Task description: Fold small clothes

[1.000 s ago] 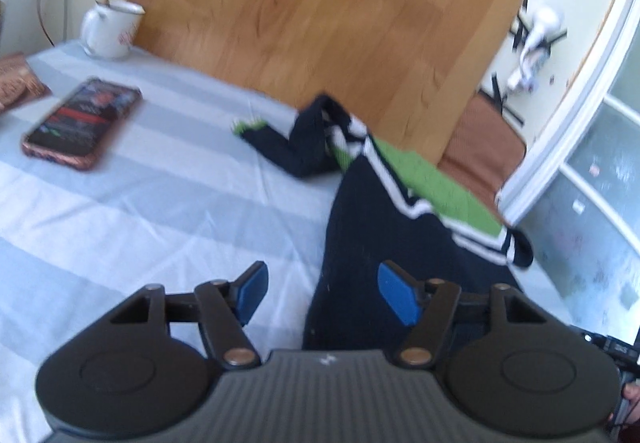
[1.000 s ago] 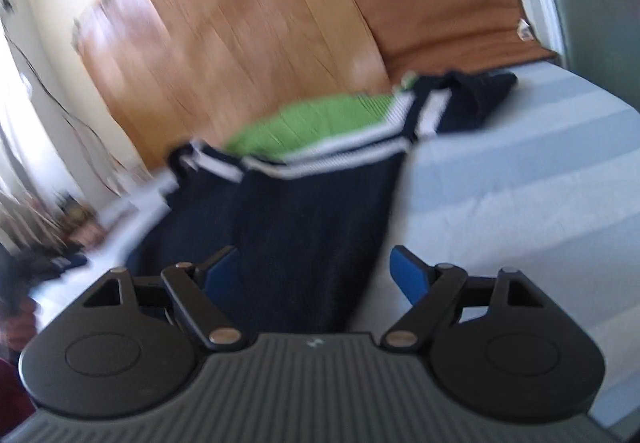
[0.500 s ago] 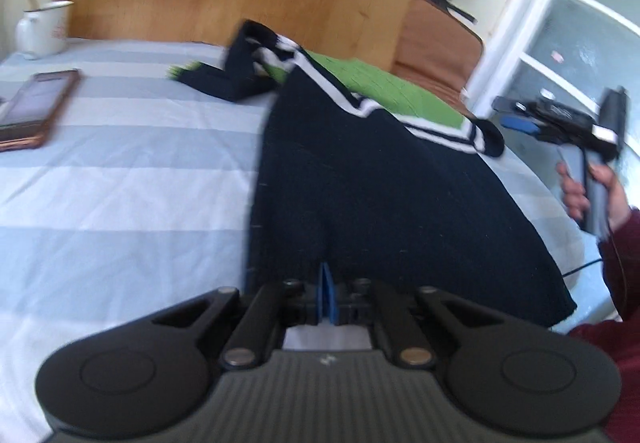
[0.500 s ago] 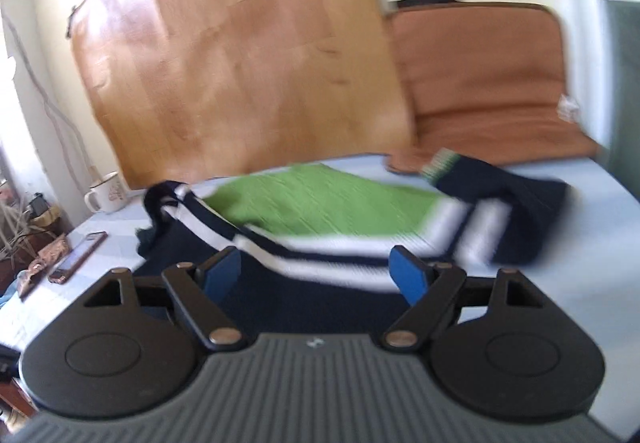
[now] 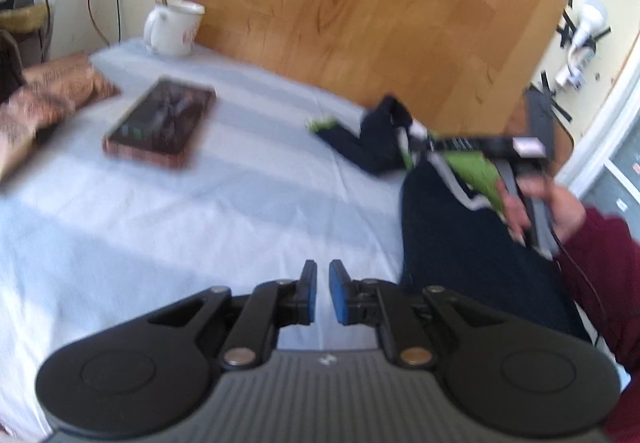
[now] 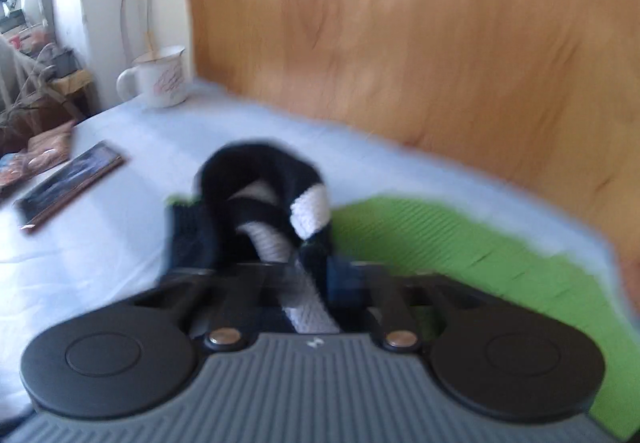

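A navy sweater (image 5: 460, 243) with white stripes and a green top (image 6: 460, 243) lies on the pale blue striped cloth (image 5: 200, 223). My left gripper (image 5: 323, 291) hovers over bare cloth just left of the sweater's hem. Its jaws are opening, a narrow gap shows, and nothing is between them. My right gripper (image 6: 304, 275) is at the bunched striped sleeve (image 6: 260, 179), jaws closing with the sleeve fabric pinched between them; the picture is blurred. In the left wrist view the right gripper (image 5: 434, 143) reaches the sleeve (image 5: 372, 147) from the right, held by a hand (image 5: 536, 203).
A white mug (image 5: 174, 29) stands at the far left corner. A phone (image 5: 160, 123) and brown packets (image 5: 48, 95) lie left of the sweater. A wooden board (image 5: 380, 23) leans behind the table. A dark red sleeve (image 5: 600, 263) crosses the sweater's right side.
My left gripper, shut at the sweater's hem half a second ago, has moved left off the sweater and its jaws have parted slightly. My right gripper swung over to the sleeve and closed on it.
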### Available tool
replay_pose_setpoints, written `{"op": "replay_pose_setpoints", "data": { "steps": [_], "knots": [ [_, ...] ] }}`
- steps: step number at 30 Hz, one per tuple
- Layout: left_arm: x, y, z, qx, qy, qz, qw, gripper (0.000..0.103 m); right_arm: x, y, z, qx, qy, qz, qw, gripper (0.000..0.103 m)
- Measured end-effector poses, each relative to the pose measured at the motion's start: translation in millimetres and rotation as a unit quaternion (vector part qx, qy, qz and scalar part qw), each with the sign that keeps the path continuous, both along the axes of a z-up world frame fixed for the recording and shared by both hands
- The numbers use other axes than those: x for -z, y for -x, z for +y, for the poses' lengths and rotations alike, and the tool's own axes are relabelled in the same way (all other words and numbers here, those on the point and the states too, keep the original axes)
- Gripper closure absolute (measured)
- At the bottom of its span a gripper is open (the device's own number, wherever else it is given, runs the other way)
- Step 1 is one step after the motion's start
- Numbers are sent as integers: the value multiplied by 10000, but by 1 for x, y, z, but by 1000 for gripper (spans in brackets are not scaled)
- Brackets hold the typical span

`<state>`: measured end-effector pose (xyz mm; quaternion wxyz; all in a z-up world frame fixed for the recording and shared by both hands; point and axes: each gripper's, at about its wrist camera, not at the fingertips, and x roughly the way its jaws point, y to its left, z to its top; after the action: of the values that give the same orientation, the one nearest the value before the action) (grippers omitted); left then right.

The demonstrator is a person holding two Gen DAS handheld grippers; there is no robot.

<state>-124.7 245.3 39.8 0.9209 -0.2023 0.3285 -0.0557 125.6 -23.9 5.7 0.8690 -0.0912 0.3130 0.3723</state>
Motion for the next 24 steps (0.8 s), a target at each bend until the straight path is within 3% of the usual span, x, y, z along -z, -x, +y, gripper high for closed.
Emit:
{"op": "replay_pose_setpoints", "data": {
  "steps": [2,4,6,7,8,10,13,15,17,21,24],
  "knots": [
    [-15,-9,5,-24,-53,-253,9997,91,-4,53,1,-901,30,-214,9957,88],
    [-32,-30,4,39,-95,-543,9985,87,2,103,-3,-1881,104,-119,9820,79],
    [-48,-52,-5,200,-151,-758,9968,77,10,132,-13,-2417,156,151,9701,76],
    [-56,-66,-13,303,-200,-856,9957,65,11,141,-20,-2450,204,163,9692,70],
    [-62,-79,-21,424,-258,-960,9941,55,9,145,-31,-2355,204,90,9716,66],
    [-68,-108,-40,658,-412,-1102,9909,51,-5,136,-63,-1906,-10,-78,9816,60],
    [-61,-155,-67,1004,-429,-904,9899,40,-29,96,-123,-550,-394,-311,9972,48],
    [-48,-188,-84,1149,-432,-621,9905,35,-35,66,-158,392,-428,-520,9970,41],
    [-33,-212,-104,1308,-599,-422,9887,32,-32,34,-180,963,-309,-548,9934,36],
    [-7,-243,-141,1872,-1078,56,9764,26,-3,-20,-184,1045,95,-185,9943,18],
    [13,-255,-166,2261,-1610,602,9588,26,22,-50,-171,821,537,252,9949,16]
  ]
}}
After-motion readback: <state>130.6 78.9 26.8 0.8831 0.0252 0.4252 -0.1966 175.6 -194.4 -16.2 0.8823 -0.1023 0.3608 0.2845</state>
